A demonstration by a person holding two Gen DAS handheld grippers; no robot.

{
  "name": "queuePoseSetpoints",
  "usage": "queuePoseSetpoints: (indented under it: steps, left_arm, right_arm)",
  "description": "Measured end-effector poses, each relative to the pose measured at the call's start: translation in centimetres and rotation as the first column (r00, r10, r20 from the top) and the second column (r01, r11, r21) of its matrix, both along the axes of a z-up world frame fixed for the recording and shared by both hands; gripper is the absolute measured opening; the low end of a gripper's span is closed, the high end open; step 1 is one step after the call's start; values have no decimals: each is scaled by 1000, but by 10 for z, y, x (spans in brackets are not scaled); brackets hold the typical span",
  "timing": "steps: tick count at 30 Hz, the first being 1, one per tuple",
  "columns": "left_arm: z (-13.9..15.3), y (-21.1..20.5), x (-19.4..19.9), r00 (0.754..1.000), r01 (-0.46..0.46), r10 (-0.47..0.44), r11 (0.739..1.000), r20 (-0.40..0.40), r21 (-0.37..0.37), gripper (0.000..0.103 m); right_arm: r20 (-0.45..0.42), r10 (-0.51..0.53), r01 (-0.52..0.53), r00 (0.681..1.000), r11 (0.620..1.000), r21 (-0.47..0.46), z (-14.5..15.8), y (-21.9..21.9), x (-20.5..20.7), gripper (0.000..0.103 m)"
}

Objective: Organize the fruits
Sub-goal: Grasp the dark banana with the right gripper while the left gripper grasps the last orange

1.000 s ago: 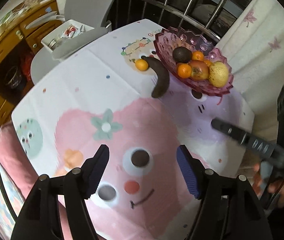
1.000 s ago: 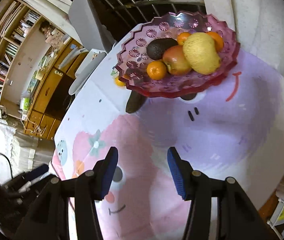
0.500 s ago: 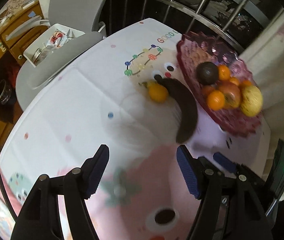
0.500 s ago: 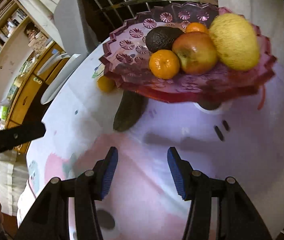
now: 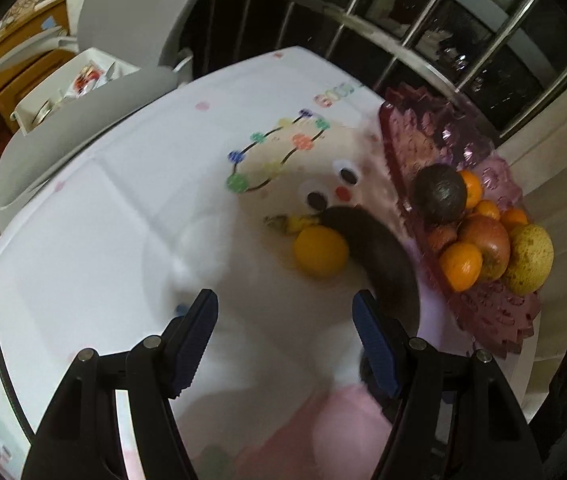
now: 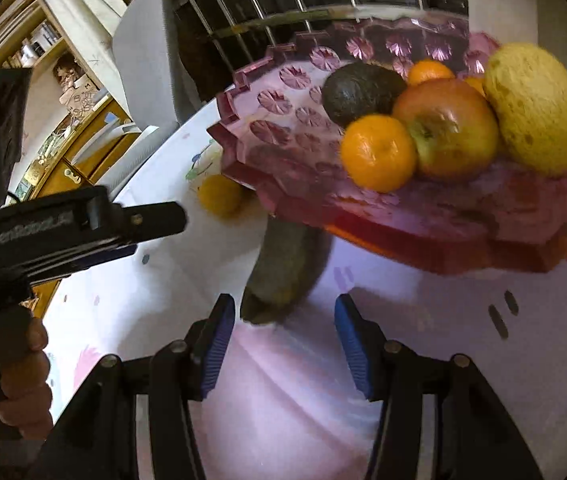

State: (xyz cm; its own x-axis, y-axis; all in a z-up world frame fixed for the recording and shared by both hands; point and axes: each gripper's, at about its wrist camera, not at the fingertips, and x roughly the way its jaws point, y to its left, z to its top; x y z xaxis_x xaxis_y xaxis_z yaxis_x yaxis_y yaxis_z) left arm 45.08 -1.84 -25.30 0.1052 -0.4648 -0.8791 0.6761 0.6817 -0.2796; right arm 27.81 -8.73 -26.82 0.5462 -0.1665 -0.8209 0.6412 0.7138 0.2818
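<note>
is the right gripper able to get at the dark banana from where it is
Probably yes: the right gripper is open, the dark banana tip lies just ahead between its fingers, and only the bowl rim overhangs its far end.

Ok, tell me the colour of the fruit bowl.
Translucent pink-purple with a cut flower pattern, the bowl shows best in the right wrist view.
</note>
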Motion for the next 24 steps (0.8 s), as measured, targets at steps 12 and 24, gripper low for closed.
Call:
queuePoseSetpoints:
  steps: [12, 24]
  left_arm:
    - [-8, -28, 4, 998, 50, -48, 996, 44, -67, 68]
    - [-25, -37, 9, 997, 78, -79, 994, -5, -80, 39]
  right_arm:
    - [-25, 16, -21, 1000, 984, -177, -3, 1, 25, 53]
    - [-87, 19, -43, 996, 959, -282, -4, -2, 40, 53]
